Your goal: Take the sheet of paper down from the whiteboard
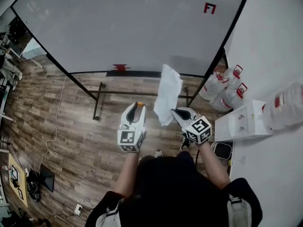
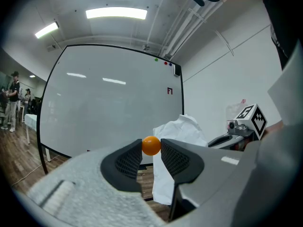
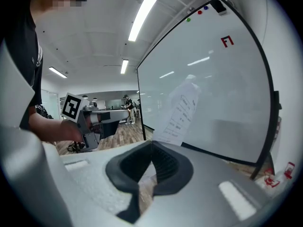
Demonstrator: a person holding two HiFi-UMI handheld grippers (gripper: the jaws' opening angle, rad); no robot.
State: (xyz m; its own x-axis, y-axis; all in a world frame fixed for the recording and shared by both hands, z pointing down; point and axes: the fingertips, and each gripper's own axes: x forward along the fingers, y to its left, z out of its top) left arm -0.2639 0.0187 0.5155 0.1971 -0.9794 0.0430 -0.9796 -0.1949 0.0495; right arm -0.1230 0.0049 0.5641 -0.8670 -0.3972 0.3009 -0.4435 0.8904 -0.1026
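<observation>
The whiteboard (image 1: 132, 27) stands ahead of me and its face is bare. The white sheet of paper (image 1: 168, 91) hangs off the board, crumpled, in front of its lower right edge. My right gripper (image 1: 174, 111) is shut on the sheet's lower part; in the right gripper view the printed paper (image 3: 182, 110) rises from the closed jaw tips of that gripper (image 3: 151, 145). My left gripper (image 1: 138, 106) is to the left of the sheet, shut on a small orange ball (image 2: 151, 145) pinched between its pads. The paper (image 2: 182, 136) shows just behind those jaws.
A red F-shaped mark (image 1: 209, 8) sits at the board's upper right and a red piece (image 1: 121, 67) on its bottom ledge. Plastic jugs with red caps (image 1: 222, 86) and a white box (image 1: 241, 122) stand by the right wall. A cable (image 1: 57, 122) lies on the wood floor.
</observation>
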